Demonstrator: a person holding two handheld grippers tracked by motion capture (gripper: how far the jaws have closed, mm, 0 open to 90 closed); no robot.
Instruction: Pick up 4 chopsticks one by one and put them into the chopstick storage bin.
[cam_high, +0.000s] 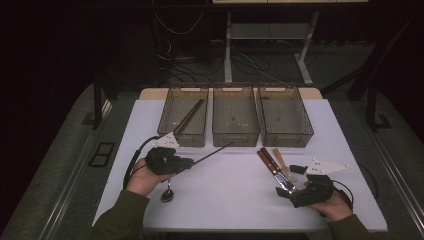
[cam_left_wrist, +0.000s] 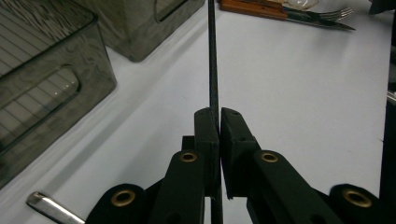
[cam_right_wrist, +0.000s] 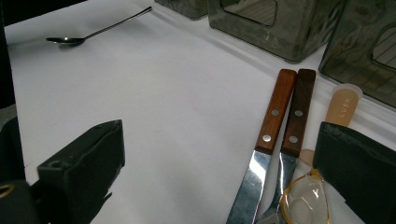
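We see the left gripper (cam_high: 187, 161) clamped tight on a thin black chopstick (cam_high: 212, 152), which runs from the jaws toward the middle one of three smoky translucent plastic bins (cam_high: 235, 134), its tip near that bin's front wall, above the white table (cam_high: 225, 195). Our right gripper (cam_high: 286, 190) rests with jaws spread wide, empty, beside two wooden-handled knives (cam_right_wrist: 280, 116) and a clear plastic spoon (cam_right_wrist: 306, 198). A metal spoon (cam_high: 168, 193) lies near the left hand.

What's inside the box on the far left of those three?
The left bin holds dark sticks that look like chopsticks, leaning against its near corner. The rest of its floor looks bare, though the near wall and dim light hide the very bottom edge.
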